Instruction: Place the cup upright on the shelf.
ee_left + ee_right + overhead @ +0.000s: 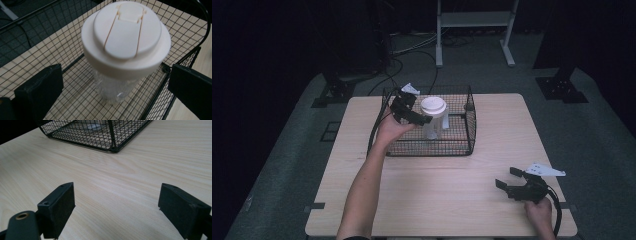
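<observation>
Cream-lidded clear bottle (125, 50), no legible writing, stands in wire basket (469, 131); left hand-held gripper (117, 87) wide open around it, right hand-held gripper (117, 205) open, empty above surface (112, 182).

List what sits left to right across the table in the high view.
Left gripper → lidded clear cup standing in the wire basket → right gripper near the table's right edge.
</observation>
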### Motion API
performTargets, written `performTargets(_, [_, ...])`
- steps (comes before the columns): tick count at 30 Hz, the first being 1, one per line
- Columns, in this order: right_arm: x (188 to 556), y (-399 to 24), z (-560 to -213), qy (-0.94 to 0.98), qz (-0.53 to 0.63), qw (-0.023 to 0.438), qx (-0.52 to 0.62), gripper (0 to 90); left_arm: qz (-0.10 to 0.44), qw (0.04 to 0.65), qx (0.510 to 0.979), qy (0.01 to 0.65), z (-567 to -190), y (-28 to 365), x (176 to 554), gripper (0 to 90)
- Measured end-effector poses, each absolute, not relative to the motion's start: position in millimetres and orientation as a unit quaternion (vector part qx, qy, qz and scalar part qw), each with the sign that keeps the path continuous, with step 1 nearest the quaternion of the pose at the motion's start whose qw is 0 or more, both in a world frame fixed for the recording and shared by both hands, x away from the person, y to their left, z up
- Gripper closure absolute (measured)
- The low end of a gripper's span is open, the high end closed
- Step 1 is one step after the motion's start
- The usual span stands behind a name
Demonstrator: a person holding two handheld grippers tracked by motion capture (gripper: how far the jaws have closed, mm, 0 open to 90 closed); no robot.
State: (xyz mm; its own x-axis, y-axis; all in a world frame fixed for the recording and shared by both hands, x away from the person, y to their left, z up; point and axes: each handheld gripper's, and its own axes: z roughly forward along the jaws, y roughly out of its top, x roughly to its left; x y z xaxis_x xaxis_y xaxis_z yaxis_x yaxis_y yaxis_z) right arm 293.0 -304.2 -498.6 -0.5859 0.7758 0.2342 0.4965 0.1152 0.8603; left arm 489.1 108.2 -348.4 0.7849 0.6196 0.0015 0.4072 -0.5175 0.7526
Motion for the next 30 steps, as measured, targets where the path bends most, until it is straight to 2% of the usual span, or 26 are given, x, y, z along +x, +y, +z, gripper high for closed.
performTargets(14, [293,-305,-499,0.732,0.503,0.144,0.437,12.9,0.142,0.393,0.859,0.296,-348,143,460,0.0])
performTargets(30, [292,-302,-499,0.736,0.491,0.150,0.441,12.9,0.142,0.395,0.863,0.282,-353,157,426,0.0])
